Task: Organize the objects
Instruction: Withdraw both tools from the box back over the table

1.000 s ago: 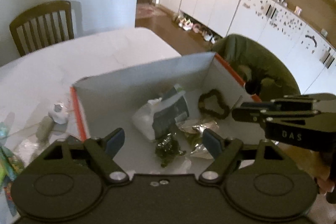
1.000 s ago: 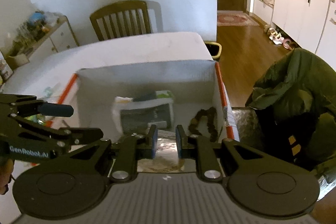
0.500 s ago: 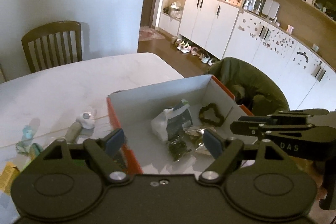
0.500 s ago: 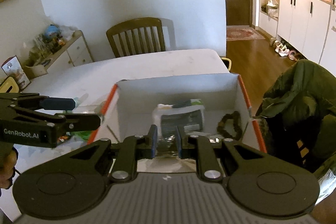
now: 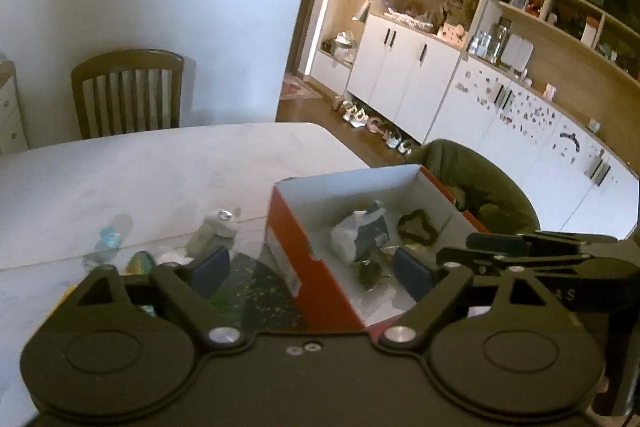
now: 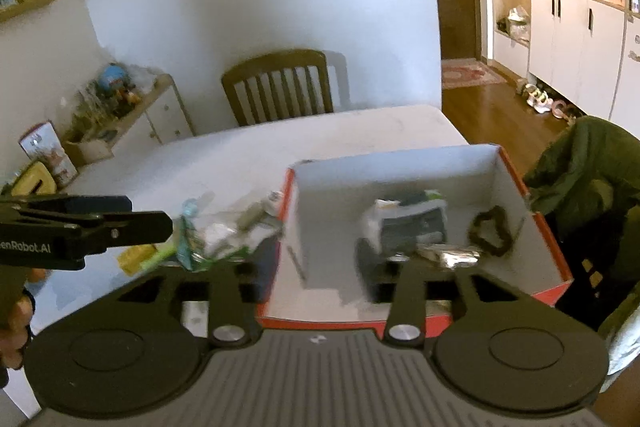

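Observation:
An orange cardboard box [image 5: 304,267] [image 6: 554,247] with a white inside stands on the pale table. In it lie a white-and-grey packet [image 5: 360,239] [image 6: 412,223], a black looped band [image 5: 418,229] [image 6: 490,233], a silver foil pouch [image 6: 452,255] and a dark green bundle [image 5: 368,271]. Left of the box, loose items crowd the table: a small bottle [image 5: 212,231], a green packet [image 5: 140,263], wrappers [image 6: 216,239]. My left gripper [image 5: 311,273] hovers over the box's near left corner, its jaws opening with nothing between them. My right gripper [image 6: 316,267] hangs before the box's front wall, blurred, jaws opening and holding nothing.
A wooden chair [image 5: 128,91] [image 6: 280,87] stands at the table's far side. A green jacket [image 5: 480,179] [image 6: 588,171] is draped over a seat right of the box. A cluttered sideboard [image 6: 120,111] is at the left and white cabinets [image 5: 408,75] at the right.
Both grippers have drawn back and risen from the box, which now looks smaller and farther. The right jaws went from nearly shut to spread. The left jaws widened a little.

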